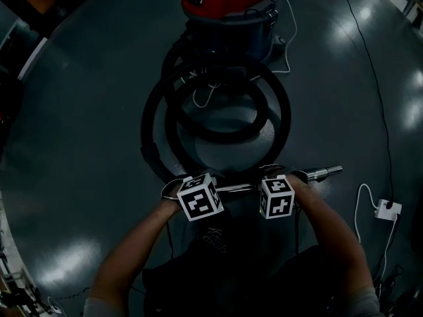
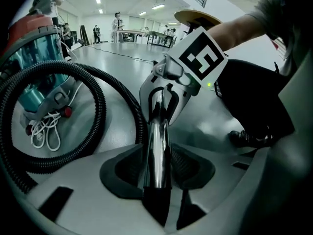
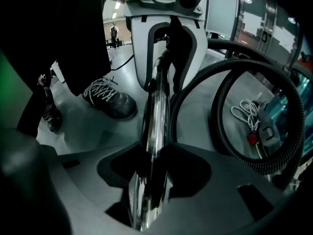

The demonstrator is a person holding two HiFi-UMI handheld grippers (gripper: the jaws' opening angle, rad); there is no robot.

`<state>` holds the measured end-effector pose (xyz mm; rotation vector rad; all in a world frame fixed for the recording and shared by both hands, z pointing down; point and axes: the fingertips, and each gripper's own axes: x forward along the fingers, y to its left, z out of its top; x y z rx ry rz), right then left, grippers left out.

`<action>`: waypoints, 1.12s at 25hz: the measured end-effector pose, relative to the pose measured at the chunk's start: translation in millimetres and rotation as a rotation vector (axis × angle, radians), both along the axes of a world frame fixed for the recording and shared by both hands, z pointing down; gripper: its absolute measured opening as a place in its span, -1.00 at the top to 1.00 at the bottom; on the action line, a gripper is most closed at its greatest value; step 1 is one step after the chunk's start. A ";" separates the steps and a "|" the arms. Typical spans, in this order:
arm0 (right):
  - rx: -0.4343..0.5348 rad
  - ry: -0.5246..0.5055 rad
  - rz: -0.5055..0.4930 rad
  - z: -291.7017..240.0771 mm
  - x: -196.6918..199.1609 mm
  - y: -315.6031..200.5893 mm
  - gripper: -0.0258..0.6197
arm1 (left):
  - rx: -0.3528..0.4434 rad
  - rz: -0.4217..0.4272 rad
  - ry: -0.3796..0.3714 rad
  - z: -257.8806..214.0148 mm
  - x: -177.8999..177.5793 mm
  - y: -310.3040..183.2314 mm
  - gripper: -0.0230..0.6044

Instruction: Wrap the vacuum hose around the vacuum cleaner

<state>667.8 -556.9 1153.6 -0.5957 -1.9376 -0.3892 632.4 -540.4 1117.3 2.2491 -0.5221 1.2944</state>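
The red-topped vacuum cleaner stands on the floor ahead, with its blue body at the left of the left gripper view. Its black ribbed hose lies in loops in front of it. The chrome wand at the hose's end is held level between both grippers. My left gripper is shut on the wand near its left part. My right gripper is shut on the same wand further right. Each gripper faces the other along the tube: the right gripper, the left gripper.
A white cord bundle lies at the vacuum's base. A white plug block with its cord sits on the floor at the right, and a thin black cable runs past it. The person's shoe is close below. Distant people stand by tables.
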 end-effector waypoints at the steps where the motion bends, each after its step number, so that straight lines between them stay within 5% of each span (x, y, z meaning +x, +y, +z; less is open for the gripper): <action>1: -0.006 0.002 0.007 4.7 -1.5 -1.1 0.38 | 0.004 0.008 -0.013 7.8 -1.5 -0.1 0.35; 12: -0.011 0.084 0.120 51.9 10.9 -9.4 0.38 | -0.023 0.046 -0.054 71.2 4.0 0.3 0.41; 28: -0.014 0.013 0.444 40.1 52.3 -36.8 0.37 | -0.010 0.024 -0.088 94.5 21.6 -4.1 0.41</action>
